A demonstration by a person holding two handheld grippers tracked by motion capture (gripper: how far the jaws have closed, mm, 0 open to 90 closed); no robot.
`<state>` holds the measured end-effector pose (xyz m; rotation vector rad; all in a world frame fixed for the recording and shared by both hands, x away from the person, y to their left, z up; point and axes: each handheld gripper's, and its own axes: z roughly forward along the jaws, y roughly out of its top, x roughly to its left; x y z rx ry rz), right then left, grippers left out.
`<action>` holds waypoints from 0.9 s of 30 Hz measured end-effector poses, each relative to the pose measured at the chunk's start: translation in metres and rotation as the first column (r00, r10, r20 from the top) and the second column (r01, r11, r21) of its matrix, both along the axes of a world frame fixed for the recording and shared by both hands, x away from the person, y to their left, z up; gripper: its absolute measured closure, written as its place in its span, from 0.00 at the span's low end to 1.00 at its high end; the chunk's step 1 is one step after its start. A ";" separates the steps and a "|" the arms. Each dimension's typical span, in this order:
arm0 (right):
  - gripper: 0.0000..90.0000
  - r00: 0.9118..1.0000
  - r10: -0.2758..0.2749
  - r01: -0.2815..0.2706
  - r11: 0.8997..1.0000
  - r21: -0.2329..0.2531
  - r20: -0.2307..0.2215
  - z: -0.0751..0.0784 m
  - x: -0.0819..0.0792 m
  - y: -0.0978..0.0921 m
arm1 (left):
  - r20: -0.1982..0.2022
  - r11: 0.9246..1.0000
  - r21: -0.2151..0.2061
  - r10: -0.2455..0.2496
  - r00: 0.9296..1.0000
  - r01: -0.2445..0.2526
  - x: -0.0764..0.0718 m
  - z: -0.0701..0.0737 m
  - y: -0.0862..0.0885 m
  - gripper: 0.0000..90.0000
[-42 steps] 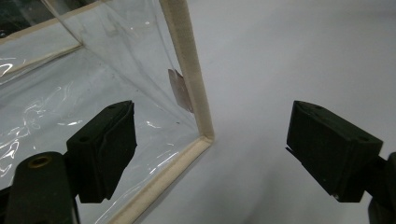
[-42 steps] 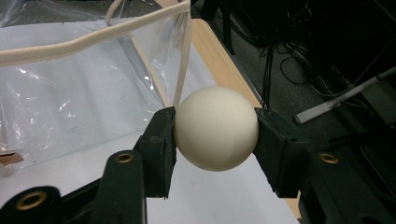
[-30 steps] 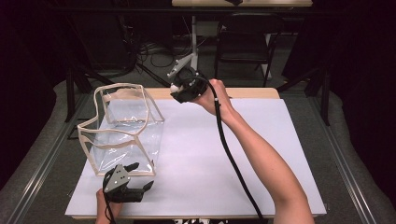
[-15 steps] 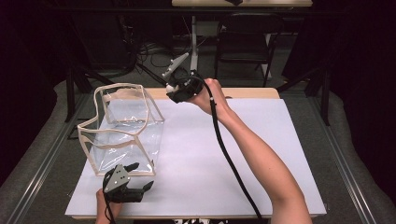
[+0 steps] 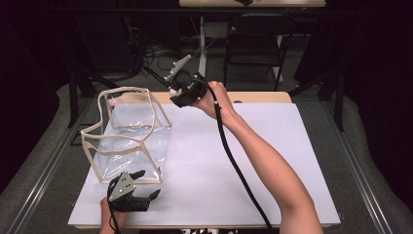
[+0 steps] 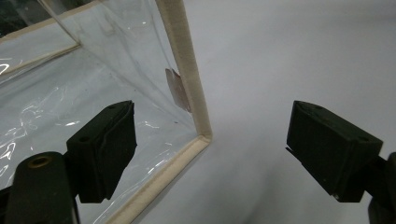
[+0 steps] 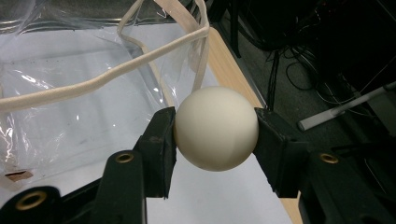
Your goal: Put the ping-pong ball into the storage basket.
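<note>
My right gripper [image 7: 215,135] is clamped on the white ball [image 7: 215,134], held up at the far edge of the table [image 5: 292,146], just beside the clear bag [image 5: 127,134]. I judge this the carry; next I must clear the cream rim and release inside. Ball looks smooth, matte, round. My left gripper [image 6: 210,154] waits, jaws apart, at the bag's near corner.

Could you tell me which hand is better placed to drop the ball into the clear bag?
The right. Its tool already grips the ball beside the bag's open rim. The left tool is open, low at the bag's near corner.
</note>
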<state>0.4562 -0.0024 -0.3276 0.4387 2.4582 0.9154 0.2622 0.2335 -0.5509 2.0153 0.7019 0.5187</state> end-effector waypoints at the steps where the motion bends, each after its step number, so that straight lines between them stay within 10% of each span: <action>1: 0.57 1.000 0.002 -0.002 1.000 0.000 0.001 0.000 0.000 0.001 | 0.002 1.000 -0.001 -0.002 1.000 0.002 0.000 0.000 0.000 0.18; 27: 0.57 1.000 0.023 -0.023 1.000 -0.019 0.011 0.006 0.000 0.018 | 0.003 1.000 0.001 -0.002 1.000 0.002 0.000 0.000 0.001 0.18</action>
